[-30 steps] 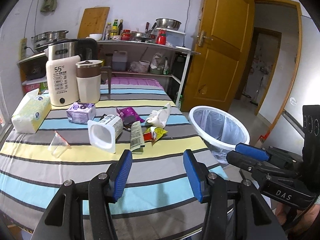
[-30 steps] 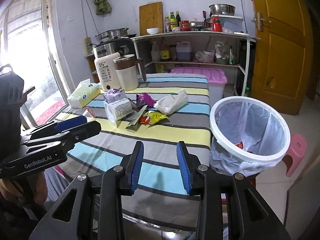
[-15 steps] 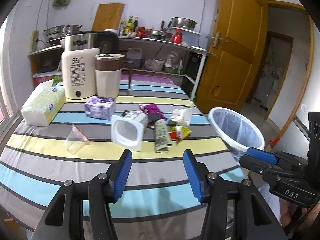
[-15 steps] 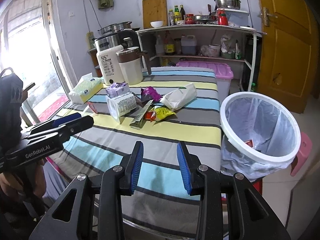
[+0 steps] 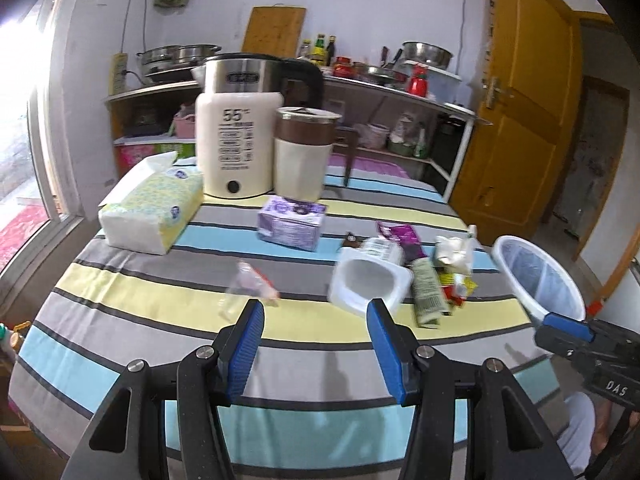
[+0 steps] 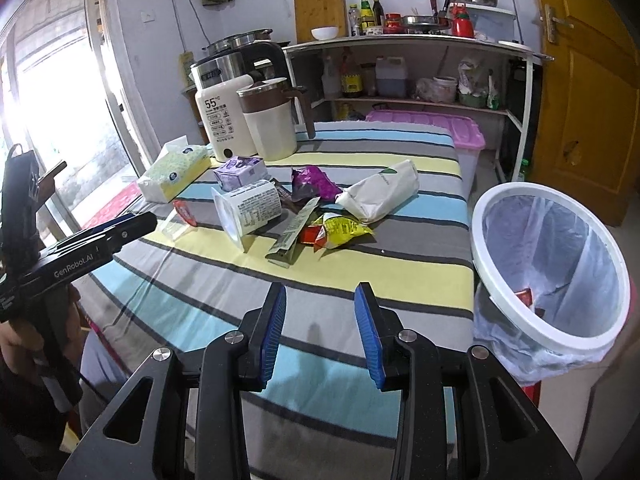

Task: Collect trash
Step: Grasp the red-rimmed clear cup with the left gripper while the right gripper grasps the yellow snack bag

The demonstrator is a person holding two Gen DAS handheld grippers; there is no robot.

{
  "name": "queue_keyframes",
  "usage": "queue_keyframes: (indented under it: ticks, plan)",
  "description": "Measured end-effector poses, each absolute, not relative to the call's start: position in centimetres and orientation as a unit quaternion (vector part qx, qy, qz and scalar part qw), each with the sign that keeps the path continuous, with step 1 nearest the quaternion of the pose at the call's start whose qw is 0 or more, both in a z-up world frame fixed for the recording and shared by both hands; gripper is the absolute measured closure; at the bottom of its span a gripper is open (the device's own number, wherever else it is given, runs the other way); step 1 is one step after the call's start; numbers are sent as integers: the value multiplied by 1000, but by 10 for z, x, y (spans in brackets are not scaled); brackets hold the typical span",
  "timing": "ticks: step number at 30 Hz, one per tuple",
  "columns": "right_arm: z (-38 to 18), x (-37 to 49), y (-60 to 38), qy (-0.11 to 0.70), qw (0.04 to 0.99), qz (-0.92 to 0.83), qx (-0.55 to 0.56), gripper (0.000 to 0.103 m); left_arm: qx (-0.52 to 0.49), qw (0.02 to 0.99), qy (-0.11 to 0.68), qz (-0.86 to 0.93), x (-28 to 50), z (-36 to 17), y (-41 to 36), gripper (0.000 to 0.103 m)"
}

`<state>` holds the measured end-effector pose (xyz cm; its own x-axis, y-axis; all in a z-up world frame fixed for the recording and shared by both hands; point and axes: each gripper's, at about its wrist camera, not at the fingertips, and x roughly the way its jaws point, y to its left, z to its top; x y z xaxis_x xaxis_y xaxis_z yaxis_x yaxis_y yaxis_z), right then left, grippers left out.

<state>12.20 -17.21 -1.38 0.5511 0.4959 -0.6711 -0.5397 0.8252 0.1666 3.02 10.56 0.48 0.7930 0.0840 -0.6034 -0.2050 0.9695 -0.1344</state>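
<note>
Trash lies mid-table on the striped cloth: a tipped white yogurt cup (image 5: 370, 282) (image 6: 248, 212), a green sachet (image 5: 429, 294) (image 6: 294, 232), a yellow-red snack wrapper (image 6: 340, 230), a purple wrapper (image 6: 312, 182), a crumpled white paper bag (image 6: 380, 194) and a clear plastic wrapper with a red edge (image 5: 248, 286) (image 6: 180, 220). My left gripper (image 5: 316, 346) hangs open over the near table, nothing between its blue pads. My right gripper (image 6: 320, 330) is also open and empty, short of the trash. A white-rimmed bin (image 6: 548, 268) (image 5: 536, 280) with a clear liner stands off the table's right edge.
At the table's back stand a white kettle (image 5: 238, 140), a cream and brown jug (image 5: 302, 152), a tissue pack (image 5: 154, 208) and a purple box (image 5: 292, 222). Behind are shelves of kitchenware (image 6: 420, 60), a pink-lidded tub (image 6: 436, 128) and an orange door (image 6: 588, 80).
The left gripper has swung left along the table's near side, so the trash and the bin now sit to its right. The right gripper has edged closer to the table and the bin.
</note>
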Motion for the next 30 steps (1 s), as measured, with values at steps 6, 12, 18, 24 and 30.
queue_keyframes:
  ticks: [6,12,18,24,30]
  plan:
    - [-18,137,-165,378,878,293,-29,66,-91,937,325,95,42,-7,126,49]
    - [-24,157,-154,387,874,292,-32,64,-92,931,338,105,56,-16,143,47]
    - [-32,183,-142,399,870,291,-18,55,-98,926,352,98,68,-25,155,45]
    - [-43,207,-132,410,868,278,-23,55,-101,918,373,93,79,-37,158,45]
    - [-50,218,-124,419,863,278,-35,55,-108,911,389,84,85,-47,158,45]
